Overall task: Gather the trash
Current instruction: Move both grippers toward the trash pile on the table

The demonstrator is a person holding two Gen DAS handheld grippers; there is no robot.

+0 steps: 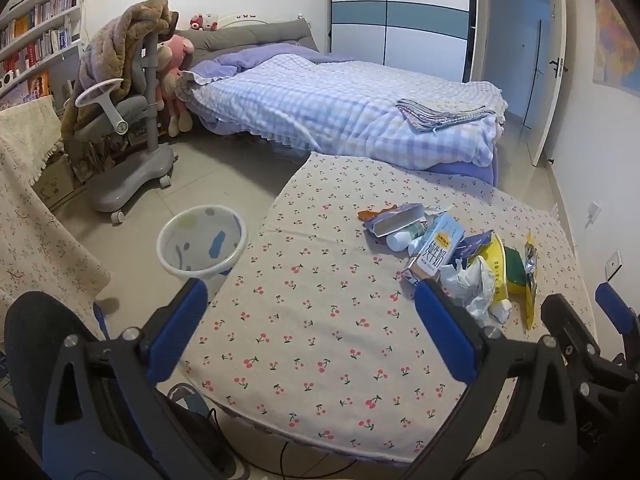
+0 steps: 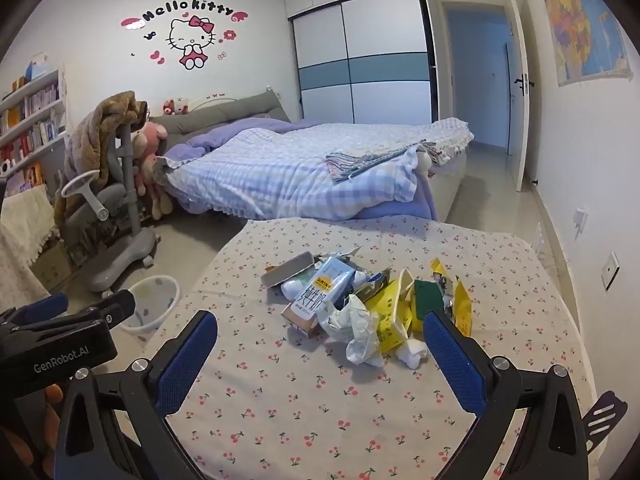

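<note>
Cherry-print table (image 1: 304,320): only left view shows bin (image 1: 200,240) interior.

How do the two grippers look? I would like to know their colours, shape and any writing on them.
Both the left gripper and the right gripper have black angular frames with silver screws and blue textured finger pads. The left one's body reads "GenRobot.AI" in white.
</note>
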